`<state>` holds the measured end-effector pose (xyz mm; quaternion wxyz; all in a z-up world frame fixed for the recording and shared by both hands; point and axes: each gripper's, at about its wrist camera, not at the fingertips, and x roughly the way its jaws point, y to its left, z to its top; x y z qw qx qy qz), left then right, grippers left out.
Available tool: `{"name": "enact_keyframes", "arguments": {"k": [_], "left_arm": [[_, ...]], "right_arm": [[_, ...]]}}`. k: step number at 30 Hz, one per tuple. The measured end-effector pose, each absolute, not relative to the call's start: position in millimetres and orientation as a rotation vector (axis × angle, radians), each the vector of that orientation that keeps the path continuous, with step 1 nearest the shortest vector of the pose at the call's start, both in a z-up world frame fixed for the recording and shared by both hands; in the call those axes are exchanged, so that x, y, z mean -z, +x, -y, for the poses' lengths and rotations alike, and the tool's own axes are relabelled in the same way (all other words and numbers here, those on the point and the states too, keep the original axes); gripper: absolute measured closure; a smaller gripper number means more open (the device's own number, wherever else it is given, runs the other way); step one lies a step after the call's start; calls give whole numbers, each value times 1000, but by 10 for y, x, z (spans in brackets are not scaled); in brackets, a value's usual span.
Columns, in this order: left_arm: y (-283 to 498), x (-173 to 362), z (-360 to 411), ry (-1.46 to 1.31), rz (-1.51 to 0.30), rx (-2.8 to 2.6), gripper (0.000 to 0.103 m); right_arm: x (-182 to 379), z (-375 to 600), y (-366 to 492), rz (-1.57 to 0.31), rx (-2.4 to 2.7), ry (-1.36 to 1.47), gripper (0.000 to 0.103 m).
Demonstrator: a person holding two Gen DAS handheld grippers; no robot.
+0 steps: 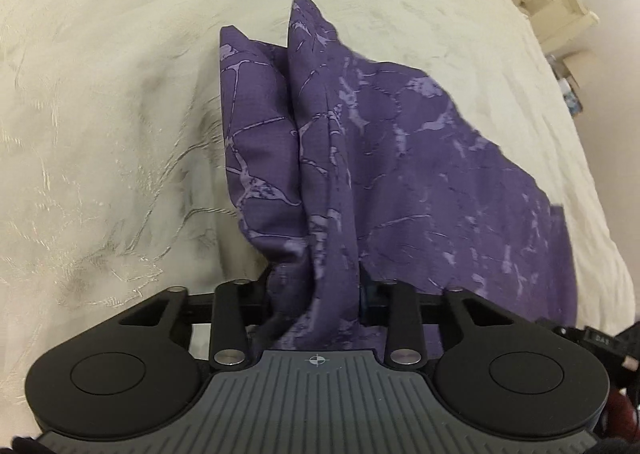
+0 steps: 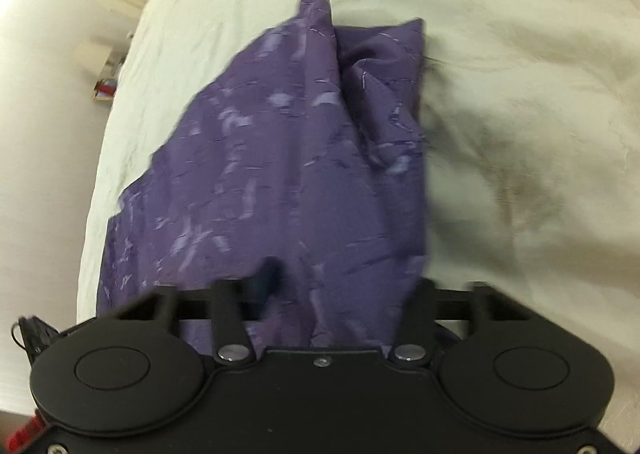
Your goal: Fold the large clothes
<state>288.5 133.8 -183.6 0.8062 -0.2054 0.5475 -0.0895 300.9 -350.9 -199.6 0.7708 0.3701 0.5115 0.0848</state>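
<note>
your left tongs (image 1: 316, 294) and right tongs (image 2: 340, 294) each pinch bunched purple garment (image 1: 400, 173) over the bed (image 1: 100, 113); next, spread it flat before folding.

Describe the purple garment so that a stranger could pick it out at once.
Start from the cream bedspread that fills both views. On it lies the garment, its near edge bunched up in the left gripper and the right gripper. It is the only dark thing on the bed: deep purple cloth with a paler lilac marbled print.
</note>
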Motion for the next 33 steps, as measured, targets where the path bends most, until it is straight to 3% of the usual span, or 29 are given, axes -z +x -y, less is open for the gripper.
{"name": "enact_keyframes", "arguments": {"k": [4, 16, 19, 21, 22, 24, 28, 33], "left_arm": [[2775, 1635, -1385, -473, -1153, 230, 74], [1455, 1237, -1559, -423, -1185, 403, 73], [1194, 1450, -1722, -368, -1200, 294, 63], [1103, 1647, -1843, -303, -1197, 164, 56], [1076, 1747, -1900, -292, -1196, 98, 55], [1044, 1884, -2024, -341, -1177, 17, 29], [986, 1774, -2041, -343, -1119, -40, 30], [924, 1268, -1608, -221, -967, 8, 28]], "right_arm": [[1709, 3413, 2915, -1092, -183, 736, 68], [1256, 3310, 1679, -1178, -285, 670, 69], [1406, 3348, 1384, -1225, -227, 660, 54], [1594, 3384, 1260, -1255, -105, 606, 36], [1704, 3413, 1216, -1270, -31, 589, 35], [1848, 3479, 1150, -1265, 43, 627, 23], [1775, 3435, 1088, -1221, 64, 587, 22], [1457, 3332, 1018, -1099, 15, 497, 2]]}}
